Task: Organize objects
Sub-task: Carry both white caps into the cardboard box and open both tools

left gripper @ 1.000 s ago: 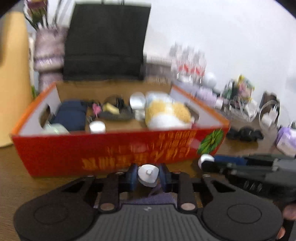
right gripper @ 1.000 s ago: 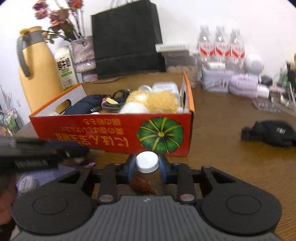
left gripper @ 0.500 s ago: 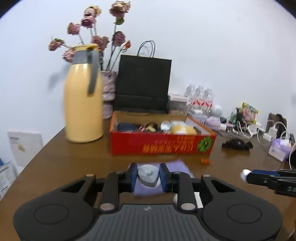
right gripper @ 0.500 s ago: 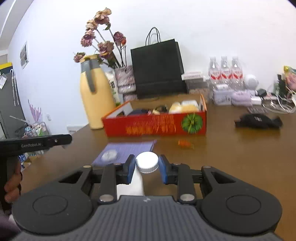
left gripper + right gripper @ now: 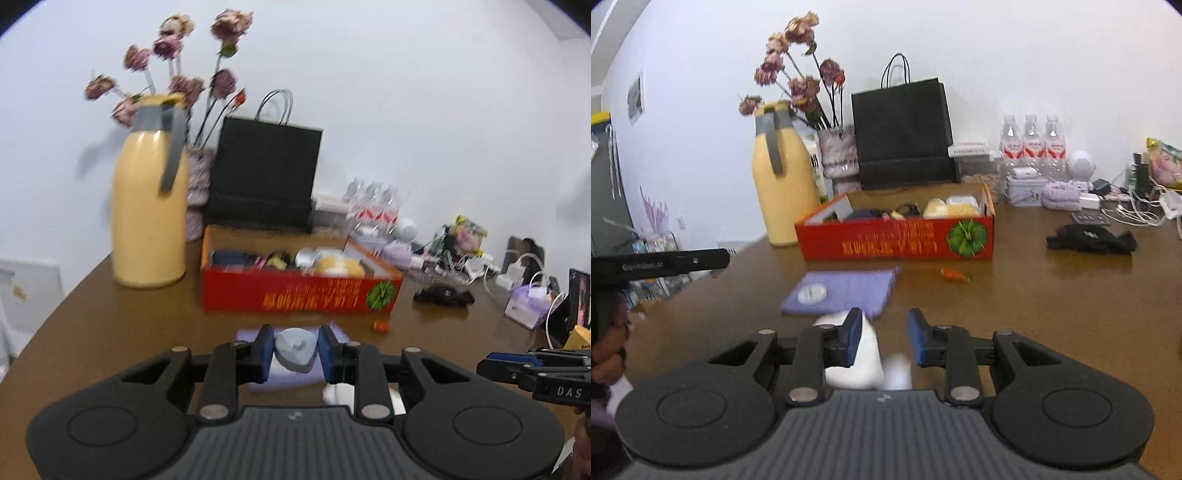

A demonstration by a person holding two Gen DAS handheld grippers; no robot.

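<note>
From the left wrist view, the left claw (image 5: 295,350) is pinching a small grey-blue cap (image 5: 296,349) between its blue pads, the cap's nub facing the camera. Ahead on the brown counter (image 5: 110,325) are lying a purple cloth (image 5: 284,374), a small orange piece (image 5: 381,326) and a red box (image 5: 299,291) full of small items, its long side facing the claw. A yellow jug (image 5: 149,206) and a black bag (image 5: 264,177) are standing behind.

From the right wrist view, the right claw (image 5: 882,339) is standing partly open, gripping nothing. A white bottle (image 5: 858,356) is lying on the counter beneath it, its blurred cap end nearest the camera. A round white lid (image 5: 812,294) is sitting on the purple cloth.
</note>
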